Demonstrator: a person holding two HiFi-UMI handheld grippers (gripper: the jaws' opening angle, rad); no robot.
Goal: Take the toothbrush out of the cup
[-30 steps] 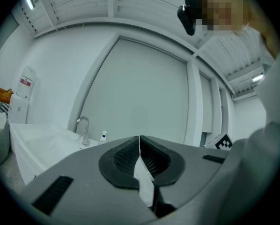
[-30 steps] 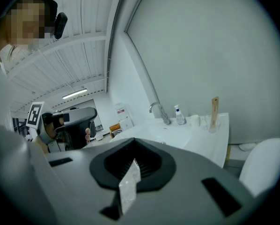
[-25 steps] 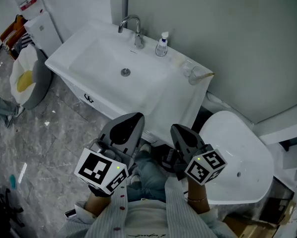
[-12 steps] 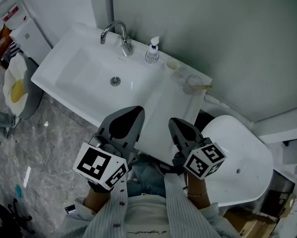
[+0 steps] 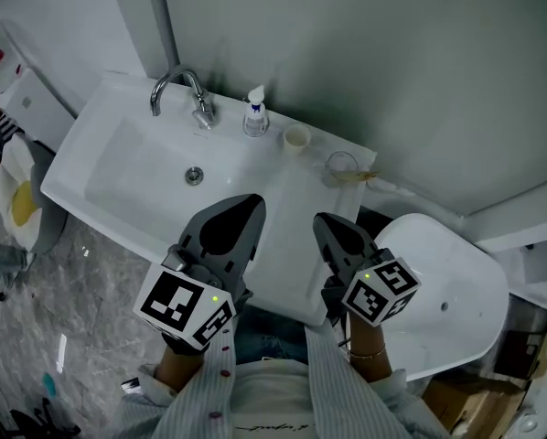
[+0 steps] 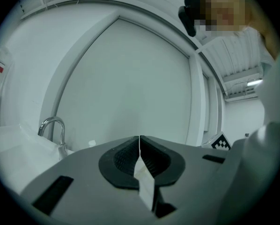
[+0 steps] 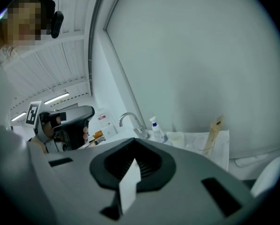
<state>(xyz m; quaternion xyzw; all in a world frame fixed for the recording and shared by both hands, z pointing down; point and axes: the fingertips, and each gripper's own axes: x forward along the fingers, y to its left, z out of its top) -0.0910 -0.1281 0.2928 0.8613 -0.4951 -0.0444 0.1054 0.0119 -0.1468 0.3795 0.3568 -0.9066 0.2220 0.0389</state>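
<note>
Closed and empty, the left gripper [image 5: 236, 212] and right gripper [image 5: 332, 228] have advanced over the basin's [image 5: 292, 204] front edge toward the cup [image 5: 340, 165], apparently holding the toothbrush [image 5: 358, 176], at its back-right corner.

- A plain grey-green wall [image 5: 365, 53] rises behind a white washbasin [image 5: 127, 172] with a chrome tap [image 5: 198, 104].
- The floor [image 5: 81, 282] is grey marbled tile.
- A white toilet [image 5: 447, 282] stands right of the washbasin.

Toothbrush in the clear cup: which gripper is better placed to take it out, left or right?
Right, probably. The toothbrush stands in the cup at the counter's right end, ahead of the right gripper; the left gripper faces the faucet. Both are shut.
</note>
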